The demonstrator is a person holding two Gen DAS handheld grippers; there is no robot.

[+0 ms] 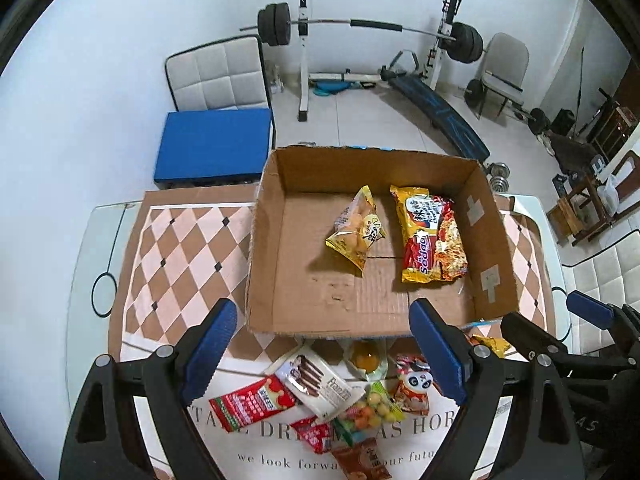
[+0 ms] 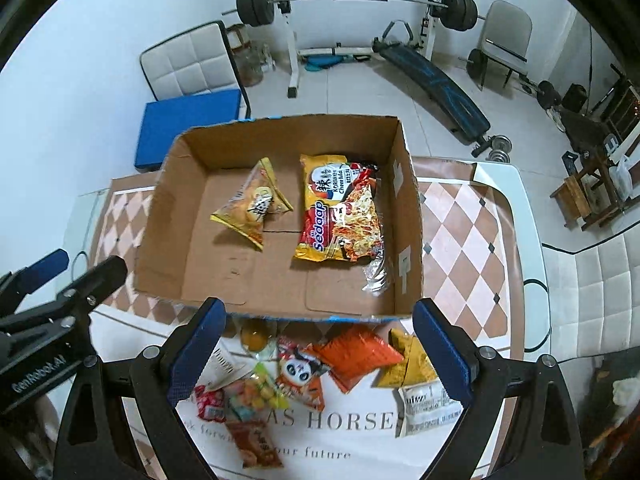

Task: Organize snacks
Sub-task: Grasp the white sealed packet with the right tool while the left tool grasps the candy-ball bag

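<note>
noodle packet (image 1: 434, 238) in box (image 1: 268, 216), snack pile (image 1: 340, 396) before

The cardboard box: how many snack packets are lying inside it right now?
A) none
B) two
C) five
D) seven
B: inside the cardboard box lie only a small yellow packet and a Sedaap noodle packet; the other snacks sit on the table in front of it.
</note>
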